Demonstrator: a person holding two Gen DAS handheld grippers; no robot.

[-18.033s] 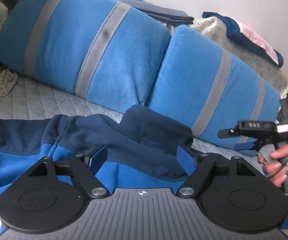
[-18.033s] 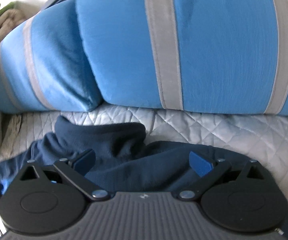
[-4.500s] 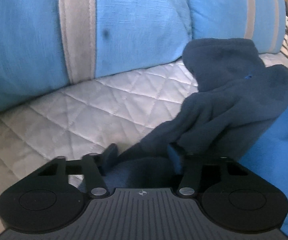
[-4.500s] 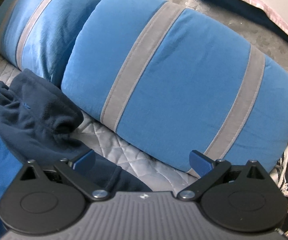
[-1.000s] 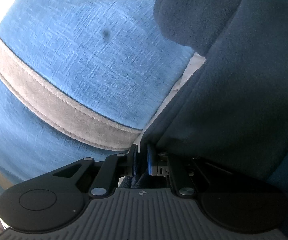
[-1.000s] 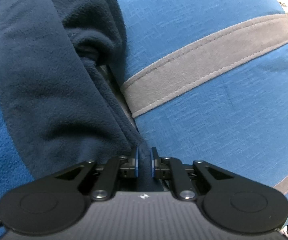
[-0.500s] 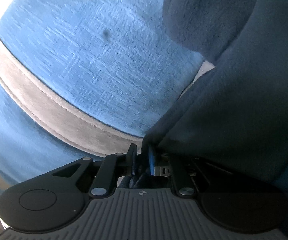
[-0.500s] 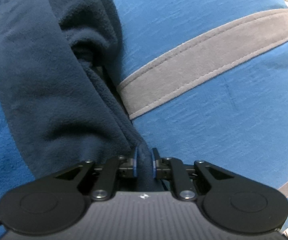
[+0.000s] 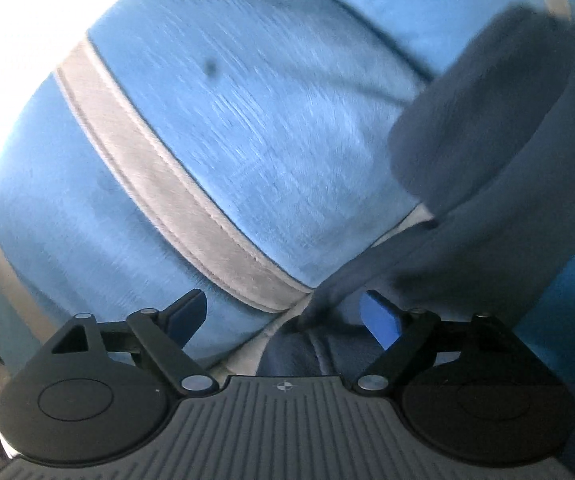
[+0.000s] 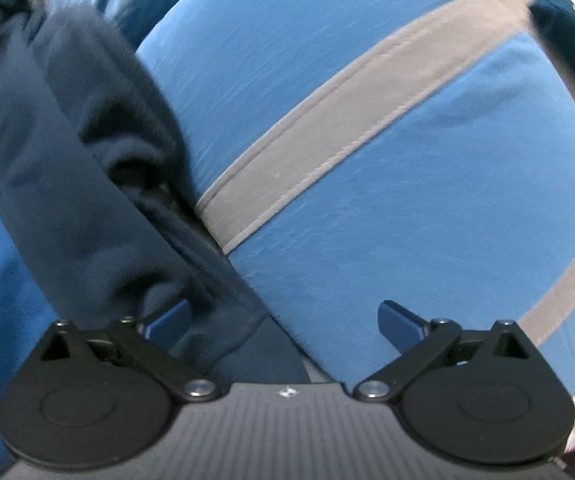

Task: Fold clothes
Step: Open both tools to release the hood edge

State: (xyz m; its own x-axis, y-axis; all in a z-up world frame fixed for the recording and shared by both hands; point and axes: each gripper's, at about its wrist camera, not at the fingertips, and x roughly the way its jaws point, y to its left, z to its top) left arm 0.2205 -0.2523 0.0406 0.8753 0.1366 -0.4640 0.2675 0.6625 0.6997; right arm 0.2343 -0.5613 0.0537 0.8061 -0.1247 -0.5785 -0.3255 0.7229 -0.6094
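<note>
The bed is covered with a pale quilted cover, of which only a narrow strip shows between the pillow and the garment. In the left wrist view a big blue pillow with grey stripes fills the left and the middle (the picture is blurred by motion). The navy and blue fleece garment lies at the right, pressed against the foot of this pillow, and its thick rolled edge leans on the pillow. The left gripper has just been opening; its jaws stand wide apart and a fold of the garment lies loose between them, not pinched.

In the right wrist view the same garment lies at the left, and a second striped pillow rises at the right and blocks the way forward. The right gripper has just been opening too; its jaws are spread fully, and the garment's edge lies free between them, near the left finger.
</note>
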